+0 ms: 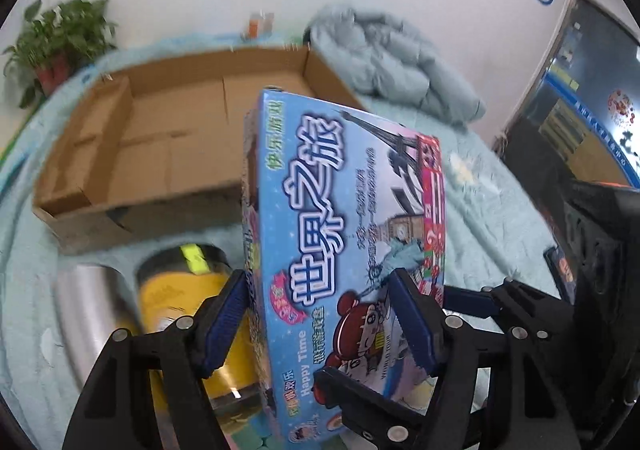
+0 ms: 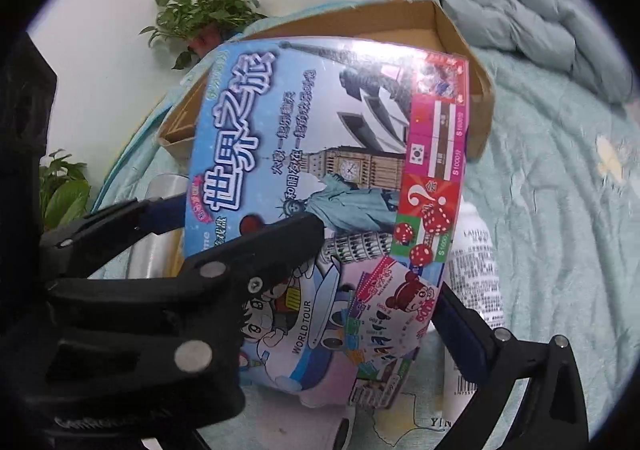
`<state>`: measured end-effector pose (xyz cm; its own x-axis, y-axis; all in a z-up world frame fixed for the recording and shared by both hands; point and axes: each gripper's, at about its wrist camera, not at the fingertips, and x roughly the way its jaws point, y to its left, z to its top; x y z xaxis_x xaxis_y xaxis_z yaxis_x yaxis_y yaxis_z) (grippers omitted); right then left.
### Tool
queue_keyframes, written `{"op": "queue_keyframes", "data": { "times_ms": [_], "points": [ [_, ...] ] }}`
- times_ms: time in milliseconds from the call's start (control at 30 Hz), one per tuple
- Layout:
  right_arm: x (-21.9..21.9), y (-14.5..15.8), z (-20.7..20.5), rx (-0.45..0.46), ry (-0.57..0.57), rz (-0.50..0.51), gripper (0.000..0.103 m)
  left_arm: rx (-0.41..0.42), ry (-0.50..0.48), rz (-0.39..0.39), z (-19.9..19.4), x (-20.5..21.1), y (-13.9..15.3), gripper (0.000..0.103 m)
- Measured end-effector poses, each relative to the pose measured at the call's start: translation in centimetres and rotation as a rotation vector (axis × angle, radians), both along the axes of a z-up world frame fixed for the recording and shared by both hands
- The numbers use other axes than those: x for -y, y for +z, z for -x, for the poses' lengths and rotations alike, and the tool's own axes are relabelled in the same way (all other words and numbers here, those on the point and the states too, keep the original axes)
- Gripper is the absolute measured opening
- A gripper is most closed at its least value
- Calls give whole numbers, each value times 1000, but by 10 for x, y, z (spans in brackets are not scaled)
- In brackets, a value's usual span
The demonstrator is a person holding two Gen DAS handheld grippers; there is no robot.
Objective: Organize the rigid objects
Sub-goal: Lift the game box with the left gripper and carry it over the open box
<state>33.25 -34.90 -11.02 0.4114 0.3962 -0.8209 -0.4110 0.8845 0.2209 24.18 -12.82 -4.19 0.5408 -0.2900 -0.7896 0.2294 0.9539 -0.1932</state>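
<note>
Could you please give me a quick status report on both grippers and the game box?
Left gripper shut on game box. Right gripper also on it. Box lifted, cardboard tray ahead. Nothing in the way.

On the blue game box (image 1: 340, 234), "世界之旅" and "Happy Time" are printed in large letters, "WORLD TOUR" and "$1000" are read on its lid in the right wrist view, and "LANHUO" is seen faintly on the white bottle (image 2: 476, 274).

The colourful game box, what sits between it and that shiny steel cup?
In the left wrist view, a yellow can lies between the game box and the steel cup, partly behind the left gripper.
</note>
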Motion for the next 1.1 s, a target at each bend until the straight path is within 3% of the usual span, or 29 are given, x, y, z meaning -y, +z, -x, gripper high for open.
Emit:
{"op": "queue_keyframes", "data": {
  "times_ms": [333, 467, 700, 1100],
  "points": [
    [-32, 42, 18, 192, 10, 20, 97, 138, 24, 39, 22, -38, 55, 68],
    [-32, 65, 23, 286, -15, 20, 95, 185, 24, 91, 18, -50, 79, 68],
    [-48, 98, 19, 398, -12, 9, 94, 283, 29, 81, 17, -69, 122, 68],
    [-89, 125, -17, 456, 11, -41, 94, 371, 71, 42, -21, -107, 174, 68]
  ]
}}
